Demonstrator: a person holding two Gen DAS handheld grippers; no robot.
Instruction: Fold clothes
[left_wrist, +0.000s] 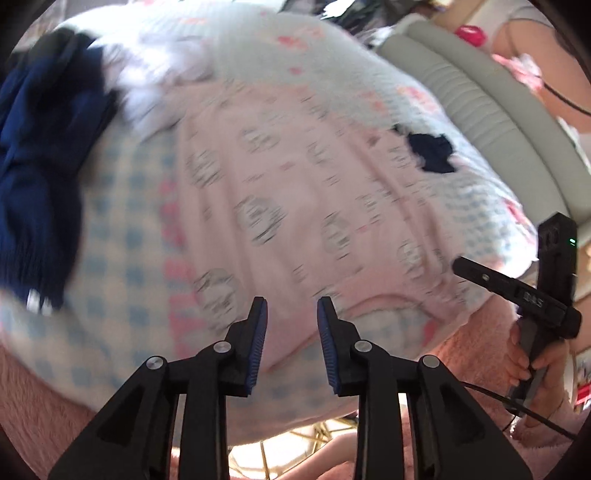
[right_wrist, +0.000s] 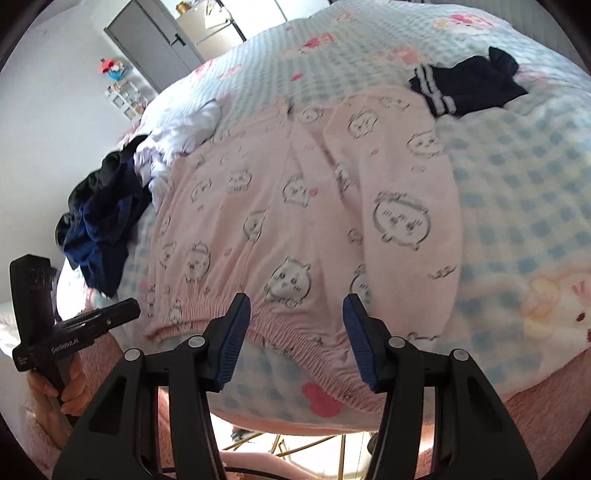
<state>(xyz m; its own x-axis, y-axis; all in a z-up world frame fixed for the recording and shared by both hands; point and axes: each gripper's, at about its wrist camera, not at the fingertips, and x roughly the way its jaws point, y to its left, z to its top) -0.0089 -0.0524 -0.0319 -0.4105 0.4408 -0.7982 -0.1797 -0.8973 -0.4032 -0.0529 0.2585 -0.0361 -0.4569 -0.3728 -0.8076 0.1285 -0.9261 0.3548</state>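
Pink pyjama trousers (right_wrist: 295, 206) printed with small cartoon faces lie flat on a blue-and-white checked bedspread (right_wrist: 517, 184), the elastic waistband (right_wrist: 229, 314) nearest me. In the blurred left wrist view the same trousers (left_wrist: 295, 206) fill the middle. My left gripper (left_wrist: 291, 332) hovers open just above the waistband edge, nothing between its blue pads. My right gripper (right_wrist: 297, 332) is open too, over the waistband's right half. The right gripper's body (left_wrist: 532, 295) shows at the right of the left view, and the left gripper's body (right_wrist: 55, 332) shows at the left of the right view.
A heap of dark blue and white clothes (right_wrist: 107, 221) lies left of the trousers. A navy garment with white stripes (right_wrist: 469, 88) lies at the far right. A pink fluffy blanket (right_wrist: 546, 413) hangs over the bed's near edge. A grey padded headboard (left_wrist: 491, 96) curves at right.
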